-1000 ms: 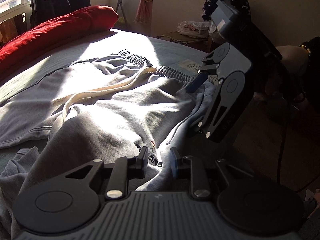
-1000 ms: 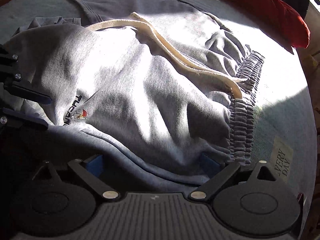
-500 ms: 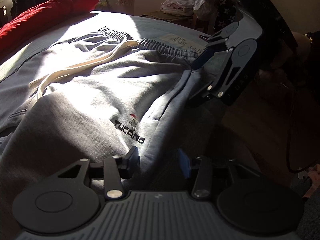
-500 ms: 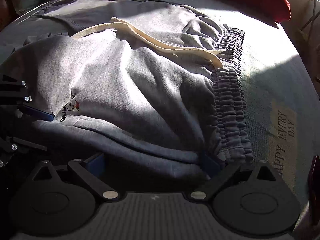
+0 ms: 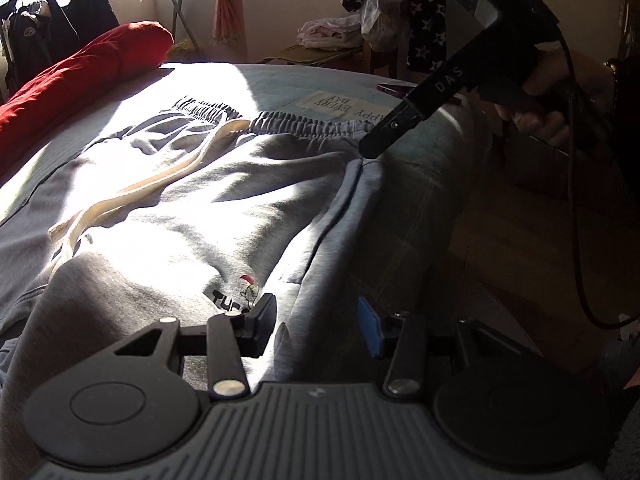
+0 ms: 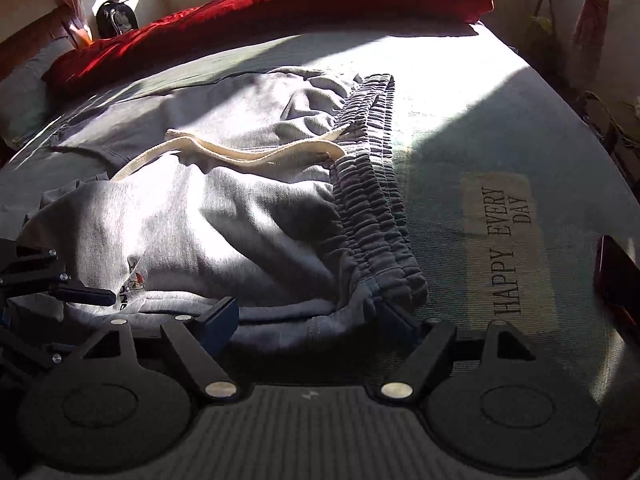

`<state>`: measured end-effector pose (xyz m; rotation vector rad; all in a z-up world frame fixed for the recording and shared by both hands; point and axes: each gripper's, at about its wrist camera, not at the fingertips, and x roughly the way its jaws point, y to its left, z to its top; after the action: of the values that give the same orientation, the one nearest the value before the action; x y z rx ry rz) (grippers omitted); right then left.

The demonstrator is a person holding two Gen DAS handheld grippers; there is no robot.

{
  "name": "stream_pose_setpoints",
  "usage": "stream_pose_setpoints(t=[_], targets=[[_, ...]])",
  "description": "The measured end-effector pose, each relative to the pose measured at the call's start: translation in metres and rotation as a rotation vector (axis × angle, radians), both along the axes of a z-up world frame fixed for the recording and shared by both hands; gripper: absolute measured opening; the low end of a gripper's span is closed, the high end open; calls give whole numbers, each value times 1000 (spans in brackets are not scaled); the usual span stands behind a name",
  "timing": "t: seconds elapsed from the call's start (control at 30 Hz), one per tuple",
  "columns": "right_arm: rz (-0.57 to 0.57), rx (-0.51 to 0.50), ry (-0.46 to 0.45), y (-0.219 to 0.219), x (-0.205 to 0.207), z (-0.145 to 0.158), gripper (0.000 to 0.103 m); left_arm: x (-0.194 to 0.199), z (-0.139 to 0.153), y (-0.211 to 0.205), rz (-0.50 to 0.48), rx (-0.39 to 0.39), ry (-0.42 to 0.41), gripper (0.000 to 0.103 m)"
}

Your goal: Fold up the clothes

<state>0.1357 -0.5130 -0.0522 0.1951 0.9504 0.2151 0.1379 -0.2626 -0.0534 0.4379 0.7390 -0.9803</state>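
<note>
Grey sweatpants (image 5: 200, 220) lie spread on the bed, with a cream drawstring (image 5: 160, 176) and a ribbed waistband (image 6: 368, 184). My left gripper (image 5: 316, 324) is open just past the printed logo (image 5: 236, 296), and the folded side edge of the pants runs between its fingers. My right gripper (image 6: 308, 320) is open at the waistband corner, with the pants' side seam lying between its blue pads. In the left wrist view the right gripper (image 5: 370, 146) is edge-on, its tip touching that seam.
A red duvet roll (image 6: 280, 8) lies along the far side of the bed. A "HAPPY EVERY DAY" label (image 6: 504, 240) and a dark red phone (image 6: 616, 276) sit to the right of the pants. The bed edge drops to wooden floor (image 5: 520, 240). A hand (image 5: 552, 120) holds the right gripper.
The left gripper's fingers have spread from nearly shut on the fabric to open. The right gripper has moved up to the waistband corner, and its fingers stand somewhat closer together.
</note>
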Motion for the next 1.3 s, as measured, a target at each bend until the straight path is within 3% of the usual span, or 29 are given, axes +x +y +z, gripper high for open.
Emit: stream_pose_setpoints(t=[0.17,0.2,0.23,0.3,0.43,0.57,0.6,0.67,0.8,0.93,1.03,1.17,1.23,1.3], targets=[[-191,285,37,-45,3,-32,80,0,-6,-12,-31,22,-20,44],[-217,322,38,-49,5,-39,76,0,-7,-15,-37,26,-24,38],[-234,327,28,-51,6,-41,70,0,-8,-17,-43,30,-28,28],[-250,295,-2,-49,8,-42,31,0,-11,-22,-55,39,-36,16],[-225,147,-63,-41,6,-29,26,0,-13,-29,-75,46,-47,13],[-227,75,-34,-46,7,-25,29,-4,-3,-20,-68,2,-31,21],[-236,59,-26,-47,6,-25,38,-5,0,-18,-66,-9,-27,28],[-248,29,-35,-46,4,-21,46,-7,5,-14,-63,-31,-20,33],[-270,-1,-166,-38,-2,11,46,-11,16,-5,-55,-75,-4,53],[-155,78,-220,-8,21,30,46,-9,32,11,28,-139,-11,54],[-65,153,-177,20,50,21,46,-9,37,23,83,-159,-18,55],[-51,145,-76,38,82,-12,46,-5,35,38,137,-134,-20,56],[-83,78,-61,35,87,-24,43,-5,34,43,155,-125,-25,56],[-120,-41,-79,29,84,-28,21,-4,34,49,172,-116,-30,56]])
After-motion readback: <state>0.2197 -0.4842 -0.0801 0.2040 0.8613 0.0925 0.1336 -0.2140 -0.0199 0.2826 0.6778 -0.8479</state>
